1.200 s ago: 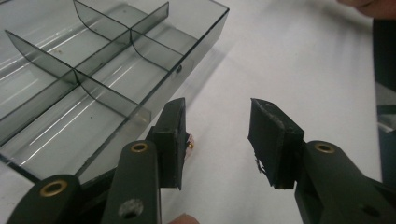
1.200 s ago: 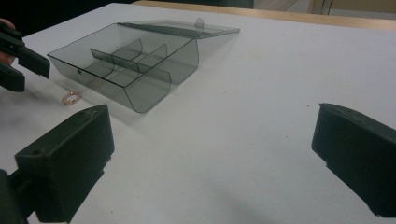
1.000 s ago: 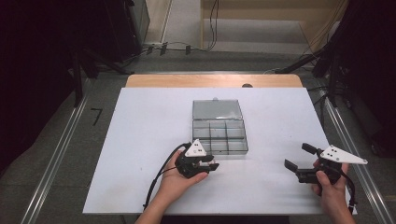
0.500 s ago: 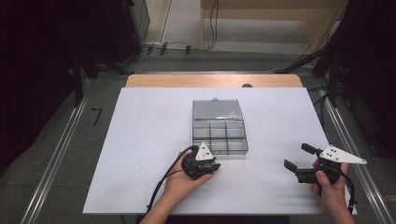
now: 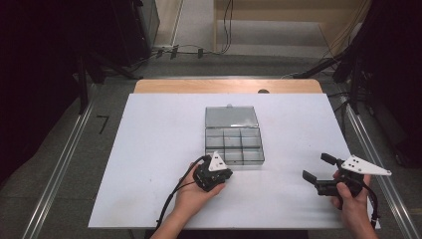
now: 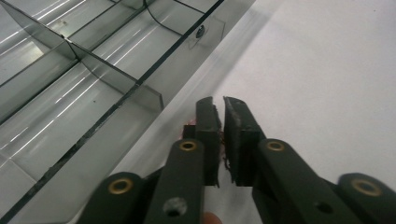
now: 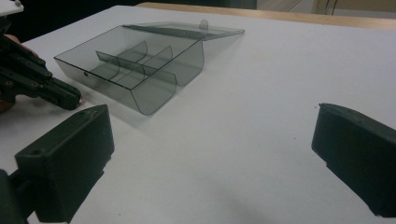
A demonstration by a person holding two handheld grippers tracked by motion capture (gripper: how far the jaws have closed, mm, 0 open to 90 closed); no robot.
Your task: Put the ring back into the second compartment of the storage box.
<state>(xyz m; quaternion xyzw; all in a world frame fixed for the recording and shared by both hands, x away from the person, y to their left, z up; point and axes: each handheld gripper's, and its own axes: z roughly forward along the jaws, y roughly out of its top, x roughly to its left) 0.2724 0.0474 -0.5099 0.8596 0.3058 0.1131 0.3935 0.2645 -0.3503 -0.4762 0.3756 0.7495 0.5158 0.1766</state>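
My left hand-held gripper (image 6: 219, 135), jaws nearly together, sits at the smoky clear plastic box's (image 5: 234, 138) near edge; right hand-held gripper (image 5: 318, 172) spread wide over bare white counter (image 5: 149, 134).

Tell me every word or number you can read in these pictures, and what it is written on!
There are none to read.
Clear grey plastic compartment box: no label or print.
White table cover: blank.
Grey three-cornered plate on the right hand-held gripper: no writing.
Dark right-angle mark on the grey floor left of the table: a mark, not a letter I can be sure of.
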